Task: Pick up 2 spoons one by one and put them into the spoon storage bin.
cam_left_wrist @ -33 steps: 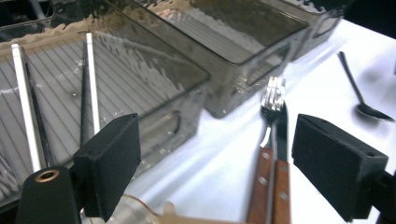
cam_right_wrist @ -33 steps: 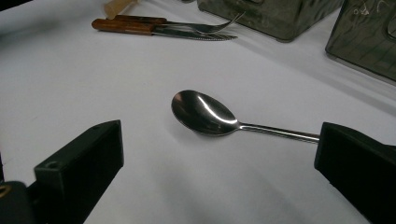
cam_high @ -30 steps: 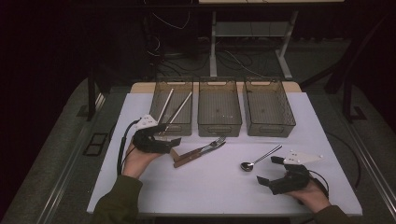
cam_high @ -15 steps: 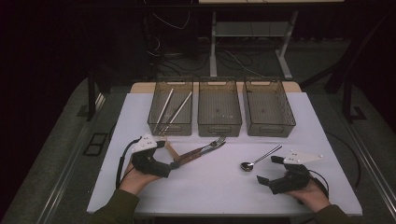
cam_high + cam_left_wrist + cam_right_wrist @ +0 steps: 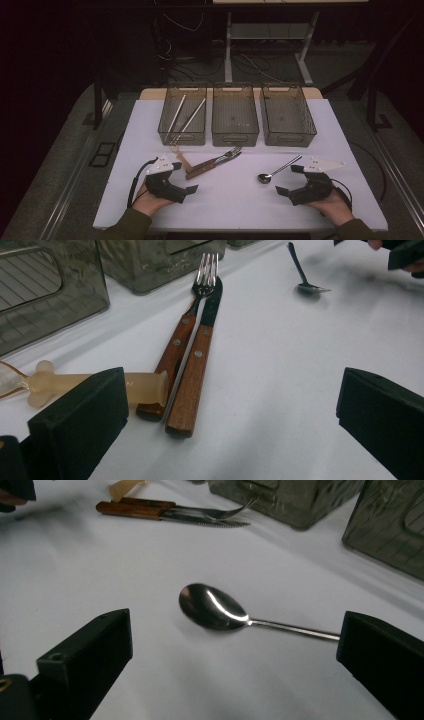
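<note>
The wooden-handled fork (image 5: 175,347) and knife (image 5: 192,375) lie side by side, touching, at the middle left of the high view on the white counter (image 5: 235,200); in the left gripper view they run from the lower centre up toward the top. A pale plastic utensil (image 5: 75,385) lies across the fork's handle end, partly hidden behind the near jaw. The left gripper (image 5: 180,177) sits just below and left of the handles in the high view, its jaws spread wide, having just been opening, with nothing clamped. A spoon (image 5: 215,607) lies right of centre, directly ahead of the right gripper (image 5: 292,180), whose jaws stand wide apart and empty. Three bins (image 5: 235,137) stand behind; the left one holds chopsticks (image 5: 187,117).
</note>
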Tool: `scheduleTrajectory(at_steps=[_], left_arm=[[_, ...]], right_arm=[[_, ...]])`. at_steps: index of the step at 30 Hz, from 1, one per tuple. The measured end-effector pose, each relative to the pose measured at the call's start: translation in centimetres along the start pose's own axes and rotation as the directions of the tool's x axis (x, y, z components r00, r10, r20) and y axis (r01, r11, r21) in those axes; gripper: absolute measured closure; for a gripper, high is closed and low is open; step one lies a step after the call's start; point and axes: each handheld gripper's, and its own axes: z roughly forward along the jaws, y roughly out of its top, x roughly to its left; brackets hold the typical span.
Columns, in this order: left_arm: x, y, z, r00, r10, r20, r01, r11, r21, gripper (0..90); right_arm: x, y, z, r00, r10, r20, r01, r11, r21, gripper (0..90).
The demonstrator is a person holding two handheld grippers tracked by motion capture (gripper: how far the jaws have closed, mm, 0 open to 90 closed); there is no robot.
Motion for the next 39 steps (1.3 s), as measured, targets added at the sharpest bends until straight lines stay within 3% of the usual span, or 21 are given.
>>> scheduleTrajectory(at_steps=[5,10,17,25,39], left_arm=[[0.0,0.0,0.1,1.0,0.0,0.004,0.0,1.0,0.004,0.0],[0.0,0.0,0.1,1.0,0.001,0.006,-0.001,1.0,0.005,0.0],[0.0,0.0,0.2,0.9999,0.006,0.01,-0.006,1.0,0.002,0.0],[0.0,0.1,0.2,0.9998,0.016,0.013,-0.016,0.9999,0.006,0.0],[0.0,0.1,0.4,0.9996,0.025,0.014,-0.025,0.9995,0.018,0.0]], right_arm=[[-0.7,0.9,-0.2,0.9998,0.013,0.017,-0.013,1.0,-0.015,17.2],[-1.8,1.5,0.3,0.9988,0.012,0.046,-0.012,1.0,-0.002,36.5],[-3.2,2.3,1.7,0.9965,0.011,0.082,-0.016,0.998,0.061,65.7],[-4.4,2.5,3.5,0.9916,-0.028,0.126,0.009,0.988,0.153,90.0],[-5.0,2.1,4.2,0.9858,-0.041,0.163,0.005,0.977,0.214,90.0]])
